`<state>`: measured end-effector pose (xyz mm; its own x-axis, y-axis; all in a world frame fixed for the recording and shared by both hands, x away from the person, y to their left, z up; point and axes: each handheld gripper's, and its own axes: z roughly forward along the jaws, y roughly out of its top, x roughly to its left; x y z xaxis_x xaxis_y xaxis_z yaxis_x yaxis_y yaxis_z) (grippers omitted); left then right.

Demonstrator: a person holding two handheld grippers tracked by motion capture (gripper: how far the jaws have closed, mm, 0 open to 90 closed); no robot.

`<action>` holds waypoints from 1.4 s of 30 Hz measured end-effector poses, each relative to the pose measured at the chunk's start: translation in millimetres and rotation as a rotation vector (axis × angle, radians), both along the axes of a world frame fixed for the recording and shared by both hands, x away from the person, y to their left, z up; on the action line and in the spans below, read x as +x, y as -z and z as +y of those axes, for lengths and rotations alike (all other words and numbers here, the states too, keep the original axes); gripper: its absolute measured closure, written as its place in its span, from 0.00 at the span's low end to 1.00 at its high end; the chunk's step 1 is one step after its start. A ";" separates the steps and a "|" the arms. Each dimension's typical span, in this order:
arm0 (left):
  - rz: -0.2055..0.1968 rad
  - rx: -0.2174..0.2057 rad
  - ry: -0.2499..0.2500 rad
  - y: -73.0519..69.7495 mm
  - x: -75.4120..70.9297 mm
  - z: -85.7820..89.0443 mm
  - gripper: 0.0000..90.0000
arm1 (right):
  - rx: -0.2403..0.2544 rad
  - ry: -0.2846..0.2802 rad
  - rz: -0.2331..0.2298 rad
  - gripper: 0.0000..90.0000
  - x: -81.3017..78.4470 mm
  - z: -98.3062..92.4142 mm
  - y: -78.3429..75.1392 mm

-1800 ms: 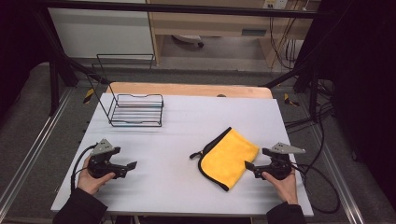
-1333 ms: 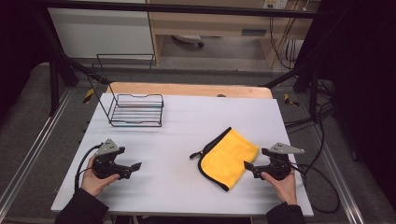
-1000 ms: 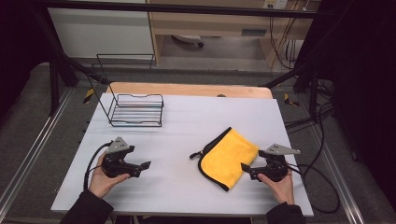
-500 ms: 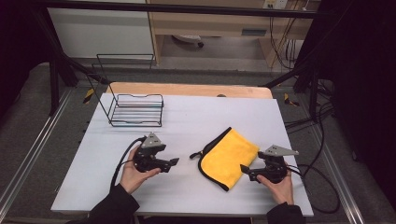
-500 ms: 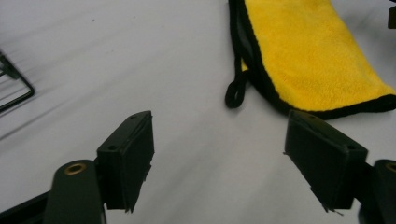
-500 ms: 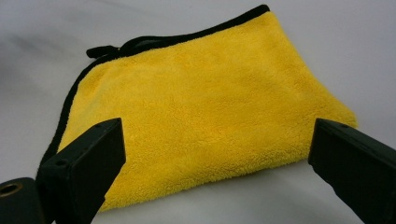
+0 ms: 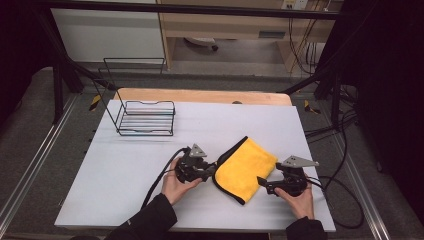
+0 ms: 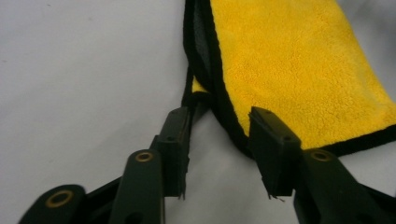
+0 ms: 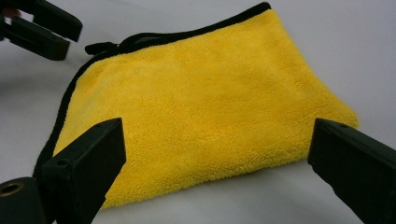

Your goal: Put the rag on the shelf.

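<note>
Yellow cloth [image 7: 246,169], folded and black-edged, lies on the white table [image 7: 125,170] between two hand-held grippers. The left gripper [image 8: 219,144], jaws just narrowing, straddles the cloth's black corner edge without pinching it. The right gripper [image 9: 215,163] sits wide open at the opposite edge, cloth just ahead.

Black gripper [image 7: 212,170] jaws, brass screws, dark sleeves.

At the upper left of your high view, a black wire basket [image 7: 146,118] stands on the white table [image 7: 125,170]. A wooden board [image 7: 200,96] lies along the table's far edge.
</note>
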<state>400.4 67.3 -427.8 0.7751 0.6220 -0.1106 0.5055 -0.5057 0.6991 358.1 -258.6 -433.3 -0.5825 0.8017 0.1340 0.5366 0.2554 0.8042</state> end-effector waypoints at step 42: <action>0.085 0.047 0.051 12.7 51.5 -41.7 0.66 | -0.035 0.018 0.035 0.08 -19.3 25.6 6.5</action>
